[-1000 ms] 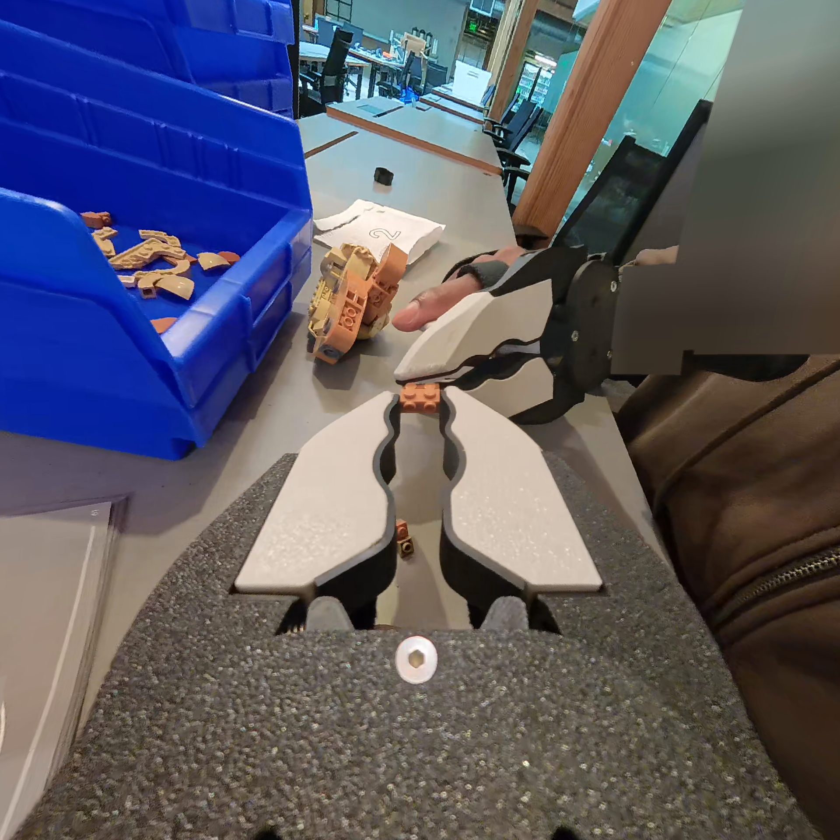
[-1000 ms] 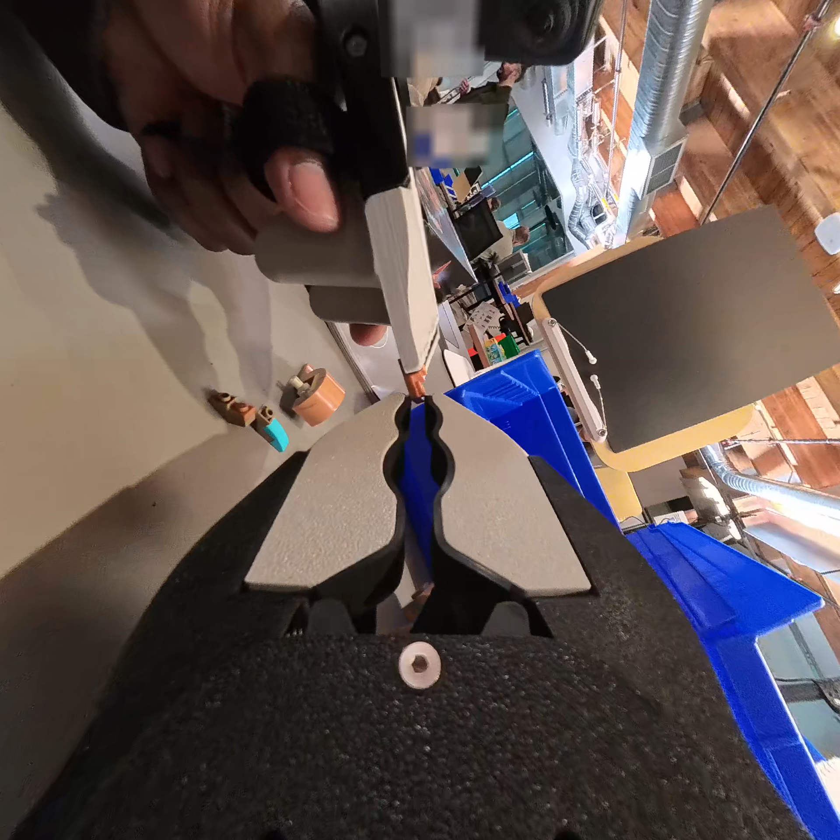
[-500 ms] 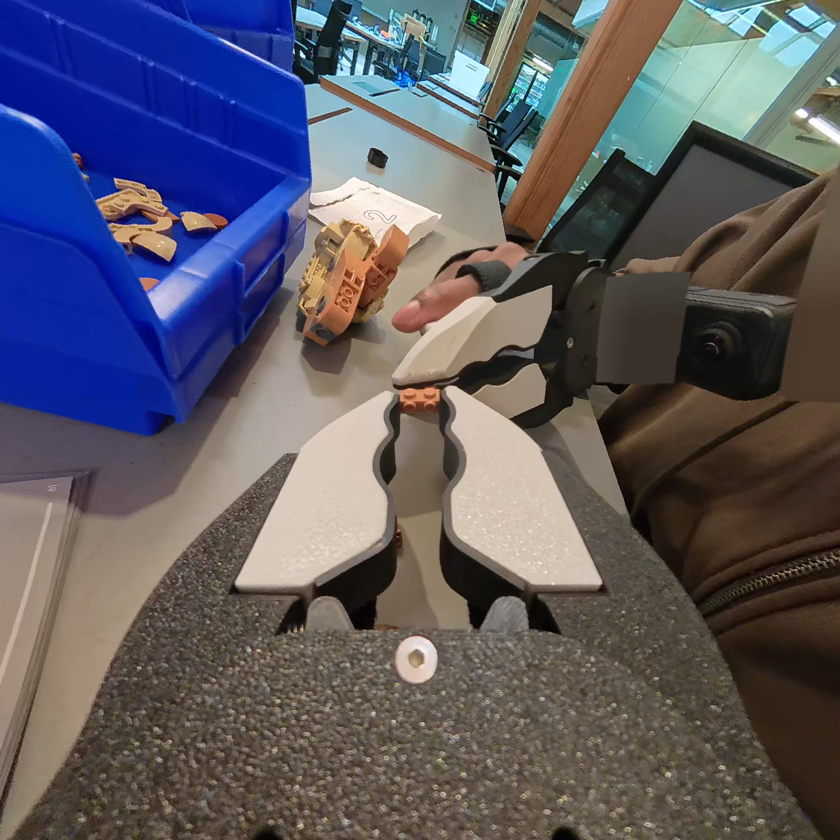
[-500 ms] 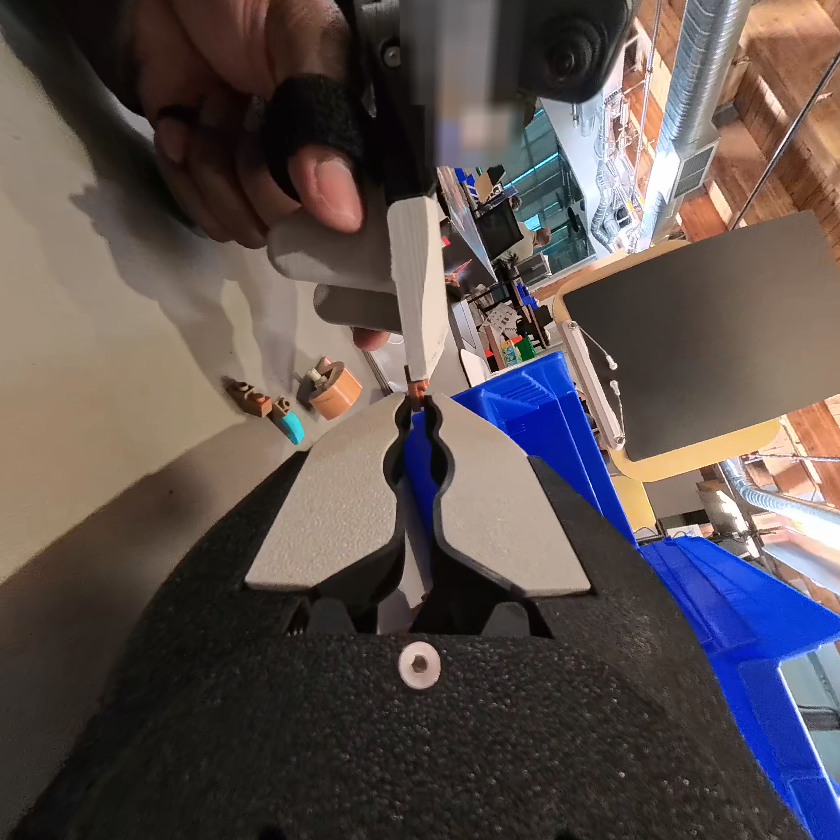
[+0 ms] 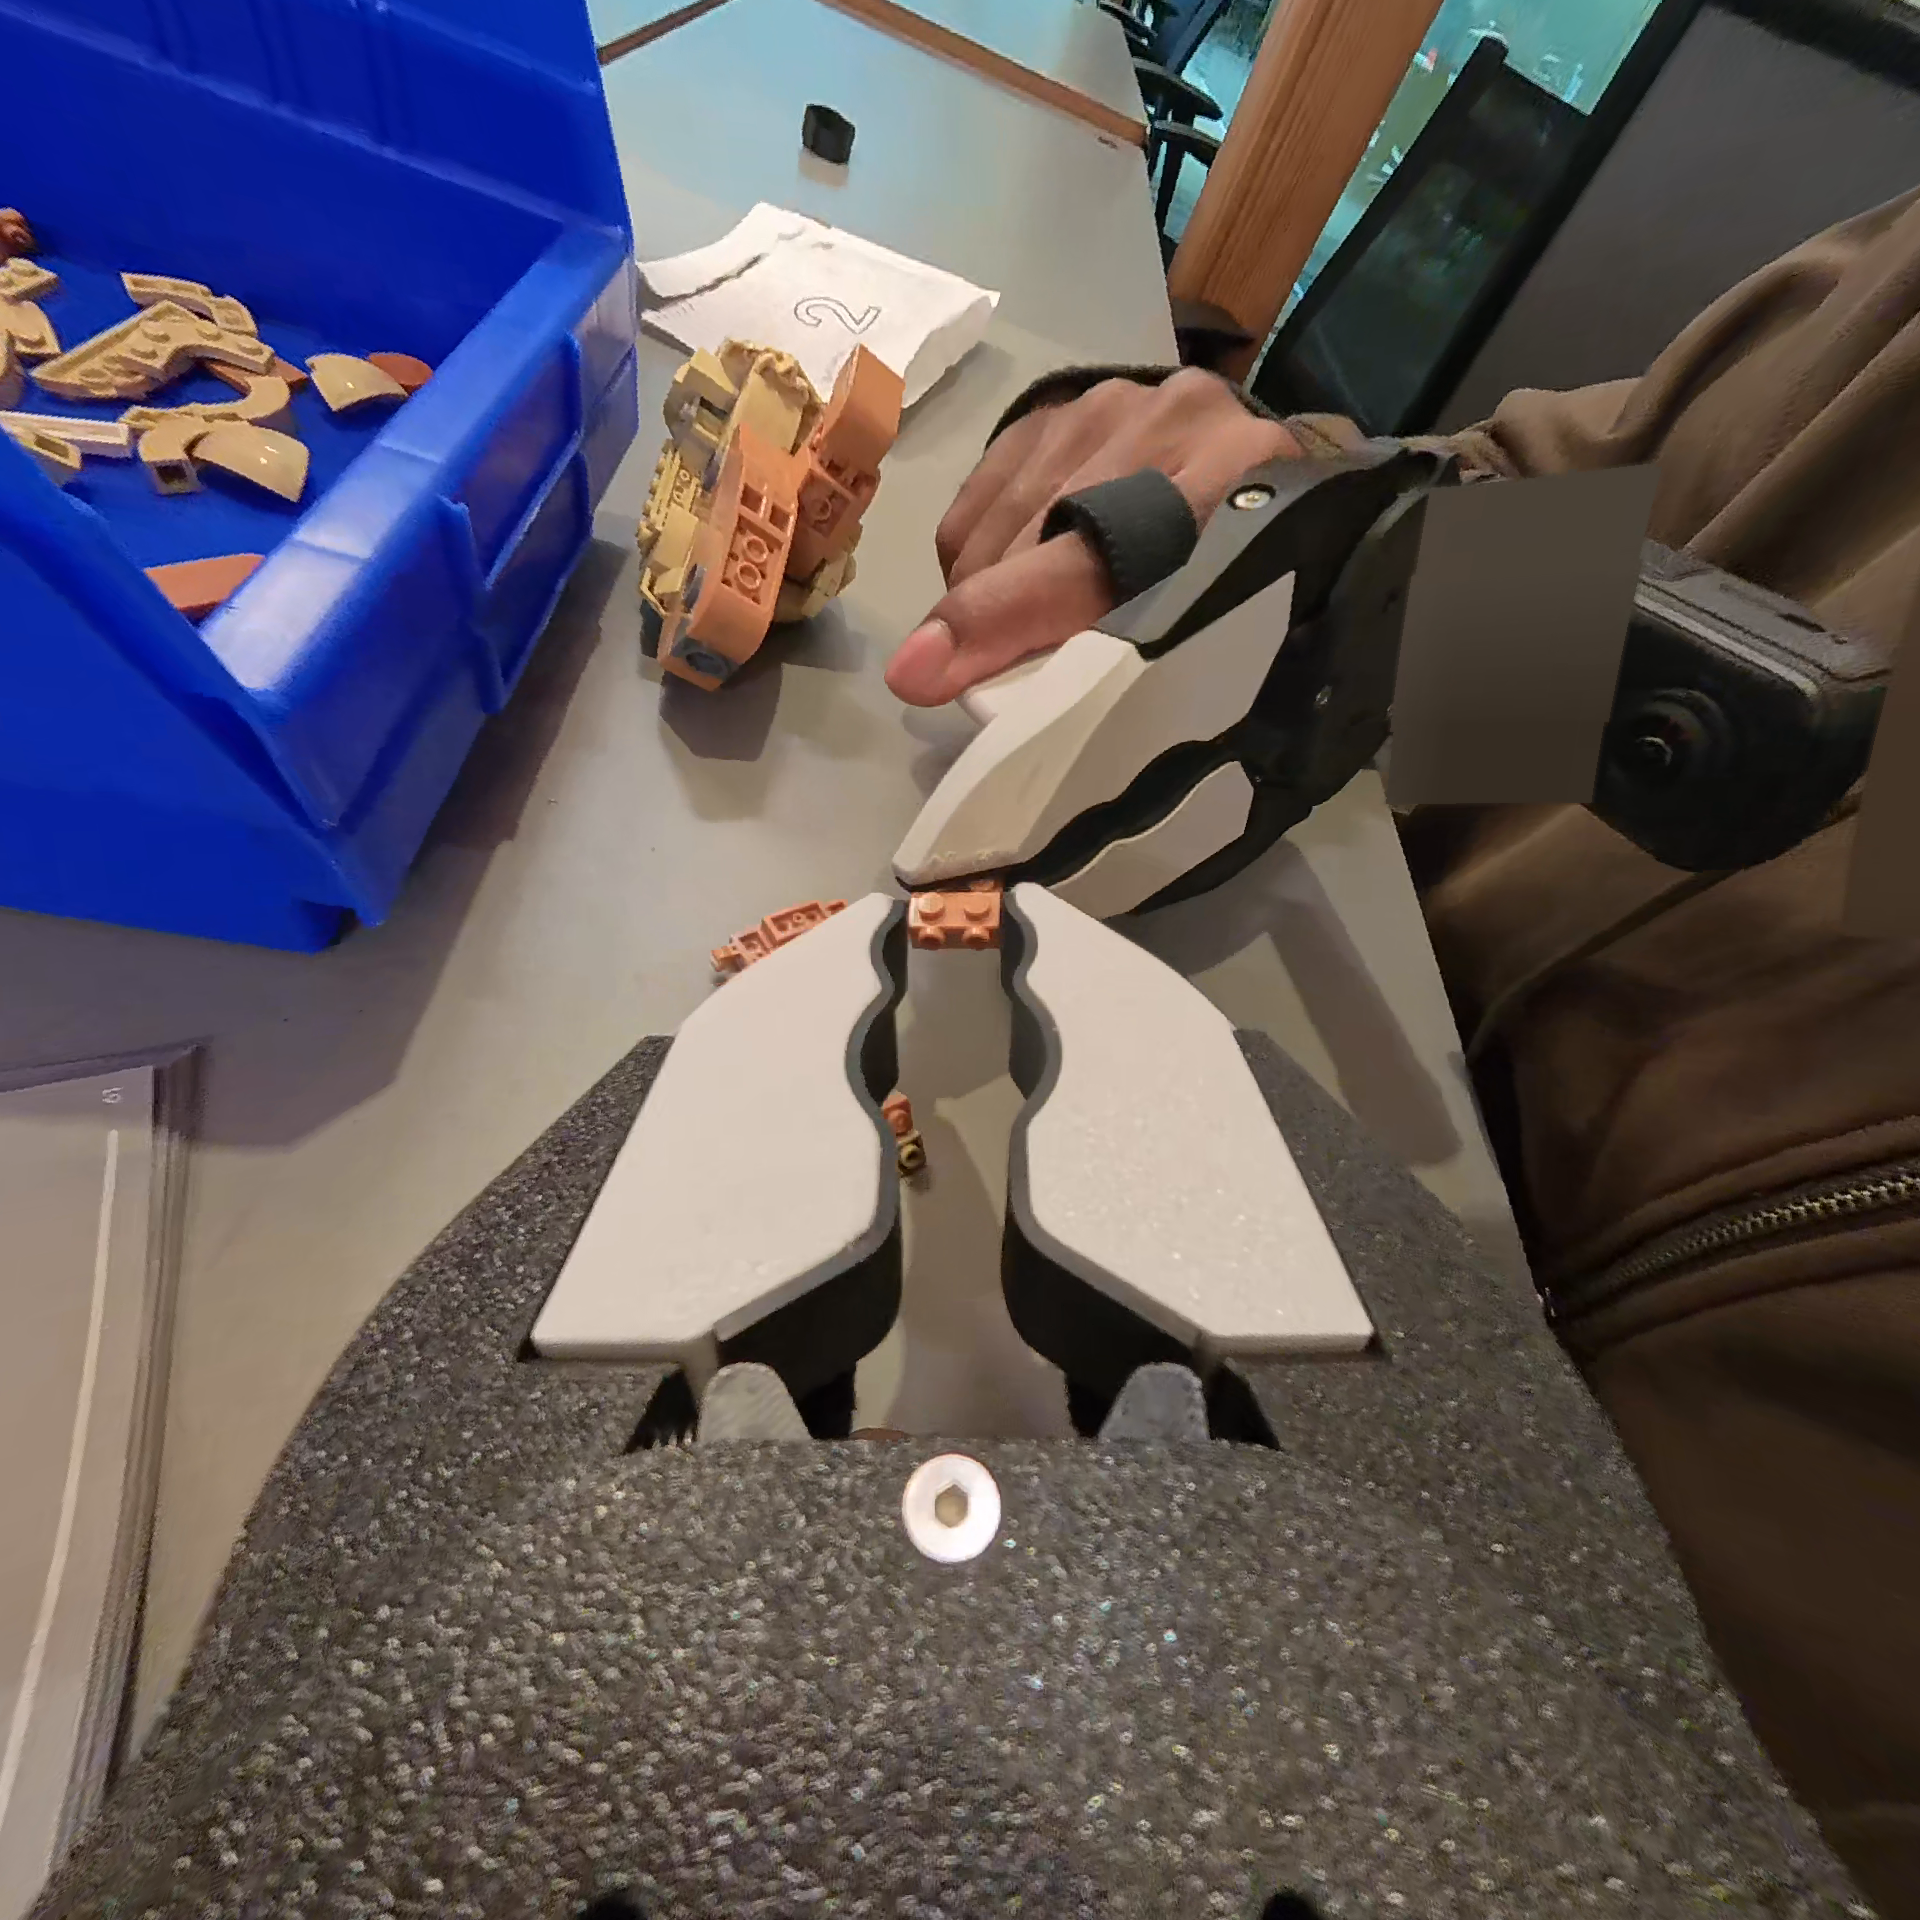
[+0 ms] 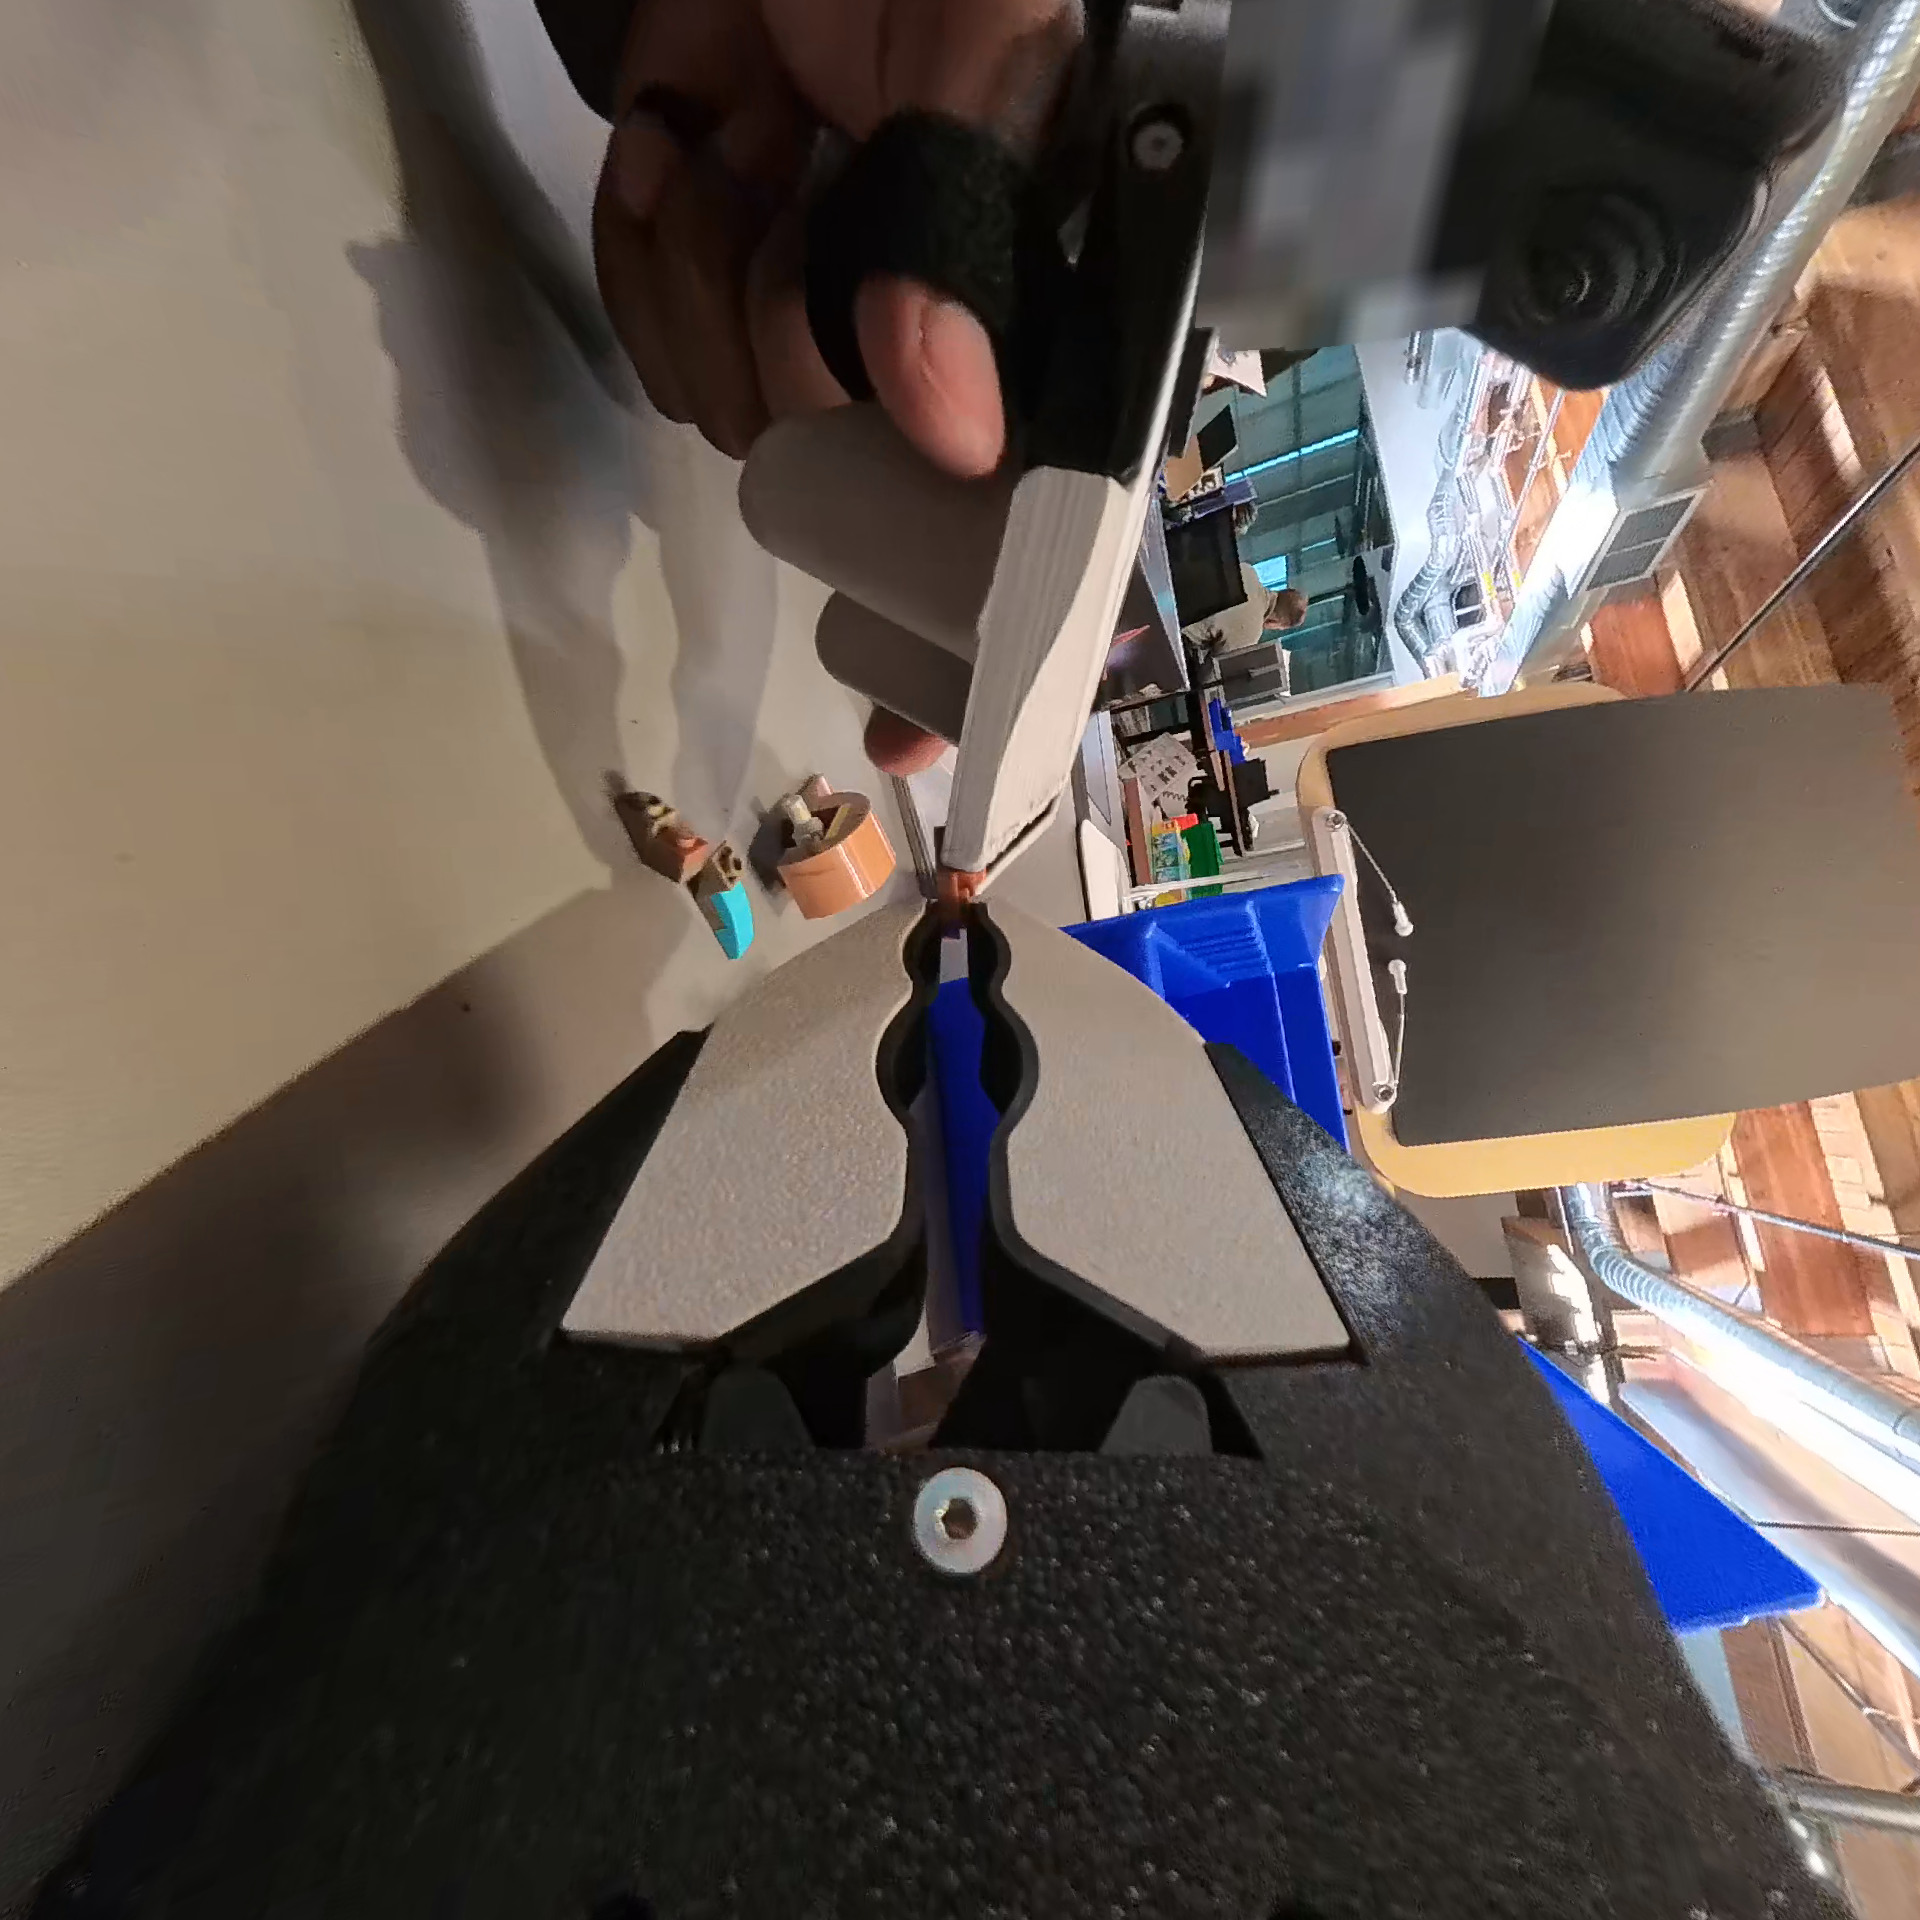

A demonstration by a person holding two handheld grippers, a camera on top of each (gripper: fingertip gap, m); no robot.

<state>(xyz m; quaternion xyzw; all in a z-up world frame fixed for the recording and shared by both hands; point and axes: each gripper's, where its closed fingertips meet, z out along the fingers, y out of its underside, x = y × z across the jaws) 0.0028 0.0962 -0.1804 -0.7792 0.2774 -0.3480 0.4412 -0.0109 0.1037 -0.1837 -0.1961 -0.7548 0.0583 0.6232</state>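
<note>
- the left gripper [image 5: 954, 914] has its two grey fingers clamped on a small orange studded plastic brick [image 5: 954, 922], held above the grey table [image 5: 540, 935].
- the right gripper [image 6: 958, 906] comes from the right; its fingertips are nearly together, pinching the far edge of the same brick.
- a blue plastic bin [image 5: 395, 582] with tan pieces stands well to the left.

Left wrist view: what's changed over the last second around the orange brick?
No grasp change: the left tool stays clamped on the orange brick, and the right tool stays pinched on its far edge. The view has shifted, revealing loose orange pieces on the table.
</note>
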